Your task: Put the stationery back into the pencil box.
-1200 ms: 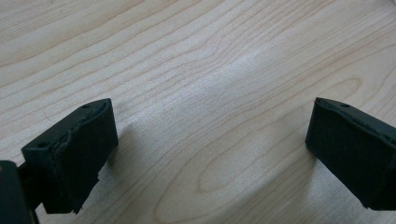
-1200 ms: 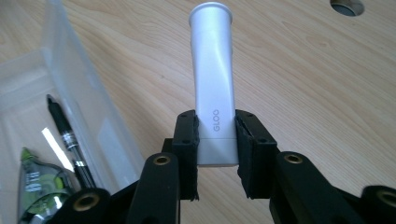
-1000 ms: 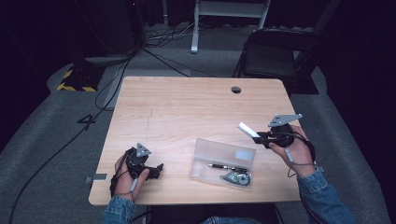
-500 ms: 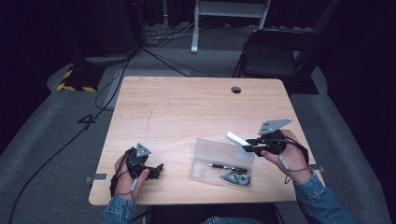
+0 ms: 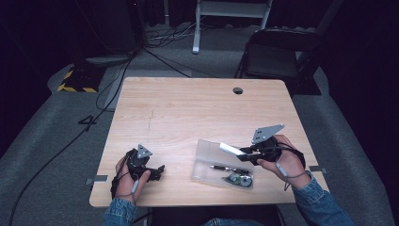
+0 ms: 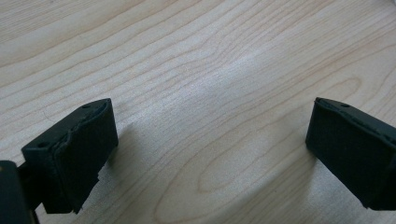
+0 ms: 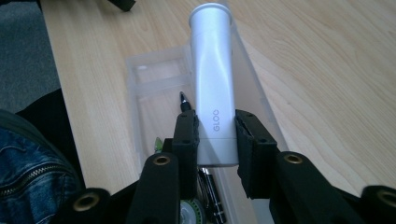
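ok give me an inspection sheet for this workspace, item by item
surface: light wood table, round cable hole near the far edge
job's things: white glue stick marked GLOO, held above the clear plastic case; a black pen and a tape roll lie in the case
clutter: nothing seen
grippers: right gripper shut on the glue stick; left gripper open, low over bare wood
cables: black cables run across the floor at far left
surroundings: grey carpet, dark folding chair behind the table, yellow-black striped base at left
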The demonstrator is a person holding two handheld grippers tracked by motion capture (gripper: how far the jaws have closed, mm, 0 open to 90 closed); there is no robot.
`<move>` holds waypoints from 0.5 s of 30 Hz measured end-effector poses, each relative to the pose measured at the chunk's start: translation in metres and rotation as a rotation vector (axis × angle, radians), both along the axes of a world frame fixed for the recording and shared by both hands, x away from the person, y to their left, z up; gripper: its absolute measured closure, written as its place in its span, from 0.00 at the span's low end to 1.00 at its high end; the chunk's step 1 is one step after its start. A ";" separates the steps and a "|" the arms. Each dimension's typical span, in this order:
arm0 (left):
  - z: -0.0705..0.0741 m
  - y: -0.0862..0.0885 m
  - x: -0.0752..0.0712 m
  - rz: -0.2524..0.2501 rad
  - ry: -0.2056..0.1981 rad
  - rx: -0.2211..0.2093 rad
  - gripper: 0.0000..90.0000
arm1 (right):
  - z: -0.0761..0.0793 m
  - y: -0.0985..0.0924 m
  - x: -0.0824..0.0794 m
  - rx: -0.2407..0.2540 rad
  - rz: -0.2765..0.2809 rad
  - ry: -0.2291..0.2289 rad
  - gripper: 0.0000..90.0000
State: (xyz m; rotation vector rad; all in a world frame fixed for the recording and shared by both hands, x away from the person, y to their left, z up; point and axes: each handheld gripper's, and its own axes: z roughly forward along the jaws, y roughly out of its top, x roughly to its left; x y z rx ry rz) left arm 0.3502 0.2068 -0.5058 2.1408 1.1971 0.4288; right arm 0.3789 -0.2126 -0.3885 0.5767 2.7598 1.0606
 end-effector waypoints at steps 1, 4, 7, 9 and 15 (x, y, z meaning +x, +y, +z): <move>0.000 0.000 0.000 0.000 0.000 0.000 0.03 | 0.000 0.000 0.000 0.000 0.000 0.000 0.80; 0.000 0.000 0.000 0.000 0.000 0.000 0.03 | -0.002 0.004 -0.002 -0.014 0.029 0.008 0.80; 0.000 0.000 0.000 0.000 0.000 0.000 0.03 | -0.005 0.009 -0.004 -0.029 0.056 0.020 0.80; 0.000 0.000 0.000 0.000 0.000 0.000 0.03 | -0.009 0.014 -0.004 -0.045 0.077 0.030 0.80; 0.000 0.000 0.000 0.000 0.000 0.000 0.03 | -0.018 0.024 -0.006 -0.081 0.128 0.053 0.80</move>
